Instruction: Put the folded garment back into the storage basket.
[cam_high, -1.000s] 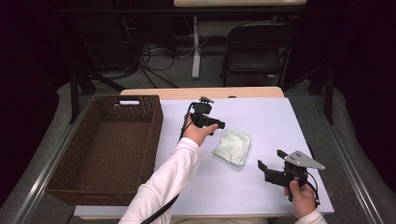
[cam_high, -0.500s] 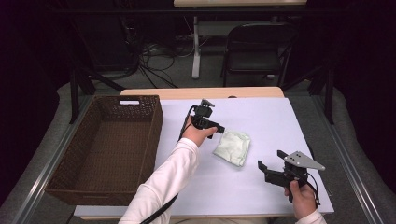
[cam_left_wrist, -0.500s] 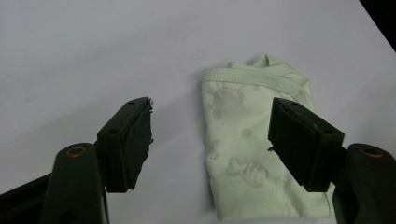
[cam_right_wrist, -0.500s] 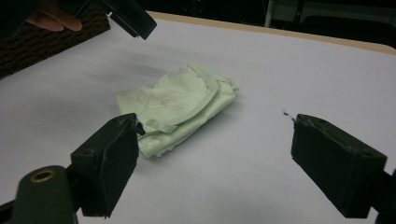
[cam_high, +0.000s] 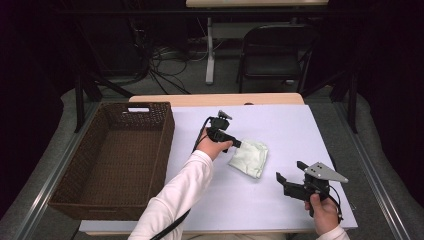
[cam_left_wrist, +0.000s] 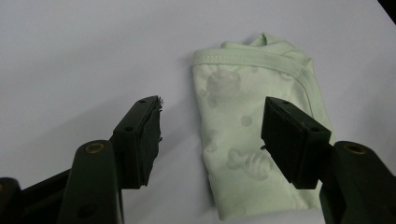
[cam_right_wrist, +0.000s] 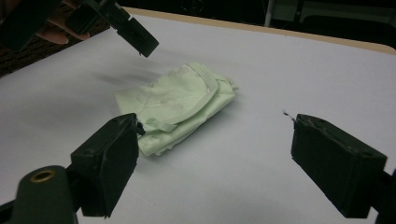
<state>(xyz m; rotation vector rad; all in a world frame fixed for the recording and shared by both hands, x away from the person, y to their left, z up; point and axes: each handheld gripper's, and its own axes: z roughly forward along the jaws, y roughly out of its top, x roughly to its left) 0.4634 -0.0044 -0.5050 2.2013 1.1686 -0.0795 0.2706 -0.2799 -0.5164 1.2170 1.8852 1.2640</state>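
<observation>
Left tongs: the left tongs hang right over the near edge of the green cloth. Seen from their own camera, the two black jaws stand apart with part of the cloth lying flat under and between them. They have just been closing in, but the pads do not pinch anything yet.

Right tongs: the right tongs wait low and off to the side, well apart from the cloth. Their jaws are wide apart with nothing in them, and the cloth lies on the table a little way ahead of them.

Cloth: it is pale green, folded small, with faint round shapes and a stitched band along one edge. It rests on the white table, between the two pairs of tongs.

Basket: the brown basket sits on the far side of the left tongs from the cloth, with nothing in it.

Step now: I think the left tongs are getting ready to grab the cloth.

Next move: it looks like the left tongs must go down until the cloth is between the pads, then squeeze tight on a thick folded part so it does not slip out.

Writing: I can read no words or brand names anywhere.
</observation>
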